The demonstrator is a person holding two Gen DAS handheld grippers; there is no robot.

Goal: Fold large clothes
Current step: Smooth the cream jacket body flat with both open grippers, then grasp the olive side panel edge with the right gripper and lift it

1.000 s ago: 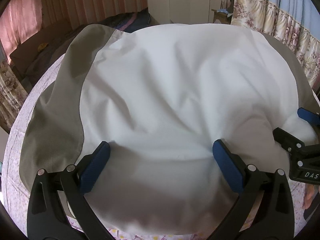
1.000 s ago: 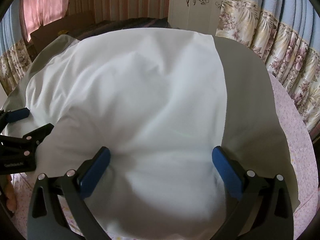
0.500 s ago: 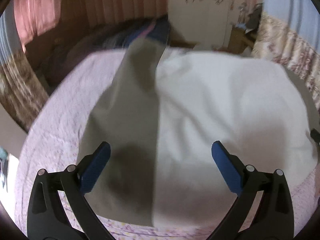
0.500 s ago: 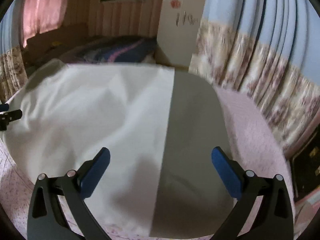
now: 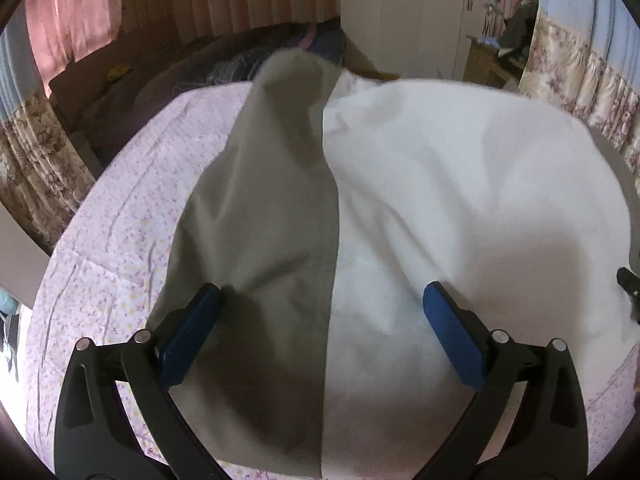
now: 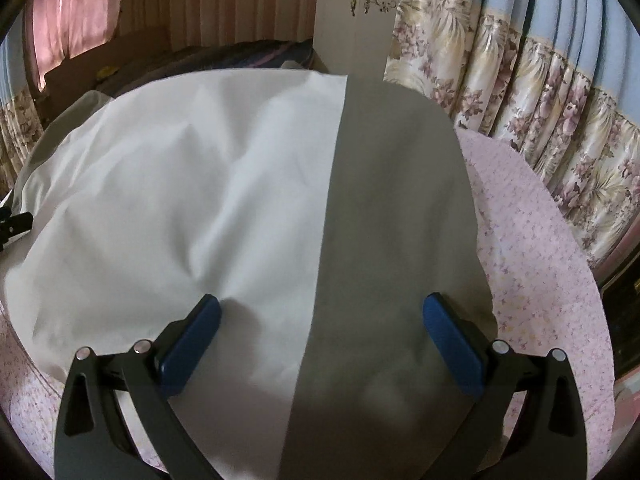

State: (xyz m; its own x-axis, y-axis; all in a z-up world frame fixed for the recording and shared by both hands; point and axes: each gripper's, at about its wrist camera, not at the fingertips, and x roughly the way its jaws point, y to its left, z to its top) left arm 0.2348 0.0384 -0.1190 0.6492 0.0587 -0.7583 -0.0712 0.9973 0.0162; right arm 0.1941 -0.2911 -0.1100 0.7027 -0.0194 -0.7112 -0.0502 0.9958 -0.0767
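— Where does the garment point(image 5: 440, 208) lie?
— Spread on the bed point(image 5: 120, 240), over its near edge. One side panel point(image 5: 260, 220) lies toward the bed's left edge, the other point(image 6: 400, 220) toward the right.
— And the claws?
— The left claw point(image 5: 320, 328) hangs over the left seam, the right claw point(image 6: 320, 332) over the right seam, both spread wide. A wardrobe point(image 5: 420, 20) stands behind the bed, curtains point(image 6: 540, 100) along its right.

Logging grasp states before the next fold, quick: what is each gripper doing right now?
Left gripper: open, holding nothing, above the white and grey garment.
Right gripper: open, holding nothing, above the same garment.
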